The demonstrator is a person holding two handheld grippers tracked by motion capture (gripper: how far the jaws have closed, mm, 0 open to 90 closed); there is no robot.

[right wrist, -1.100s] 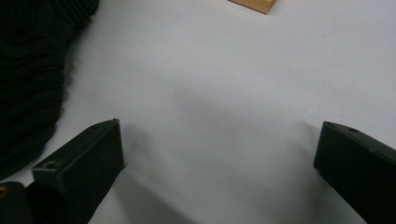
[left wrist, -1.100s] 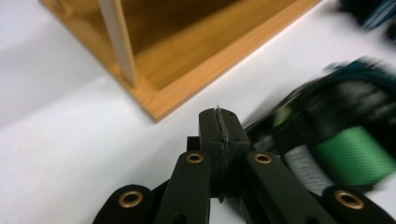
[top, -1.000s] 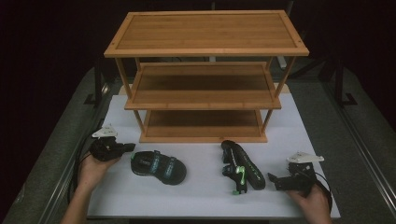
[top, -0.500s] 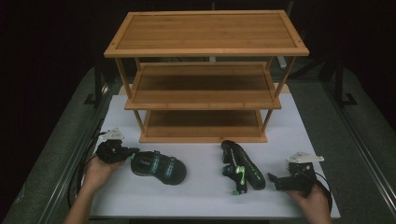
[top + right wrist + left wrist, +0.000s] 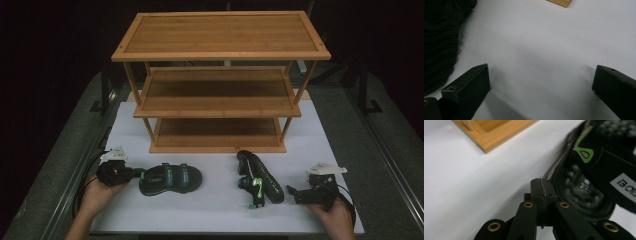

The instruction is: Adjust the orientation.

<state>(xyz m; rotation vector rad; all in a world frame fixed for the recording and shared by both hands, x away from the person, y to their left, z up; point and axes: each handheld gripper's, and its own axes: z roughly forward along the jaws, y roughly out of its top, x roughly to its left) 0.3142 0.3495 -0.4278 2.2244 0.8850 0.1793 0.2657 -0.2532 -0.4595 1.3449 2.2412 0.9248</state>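
Observation:
A black sandal with green-trimmed straps (image 5: 170, 179) lies flat on the white table top, left of centre. My left gripper (image 5: 139, 175) points at its near end. In the left gripper view the jaws of my left gripper (image 5: 541, 184) are pressed together, tips right beside the sandal's (image 5: 584, 187) rim, with nothing visible between them. A second black sandal (image 5: 261, 177) lies on its side right of centre, green buckles showing. My right gripper (image 5: 295, 192) rests just right of it, and in the right gripper view its jaws (image 5: 541, 80) stand wide apart over bare table, the sandal's ribbed sole (image 5: 439, 37) at the left.
A three-shelf bamboo rack (image 5: 220, 55) stands at the back of the white table top (image 5: 210, 210); its bottom corner (image 5: 496, 135) is close ahead of the left gripper. Dark metal rails (image 5: 385, 140) run along both sides of the table.
My left gripper has moved toward the near edge and rightward, coming up against the left sandal's end. The right gripper and both sandals have stayed put.

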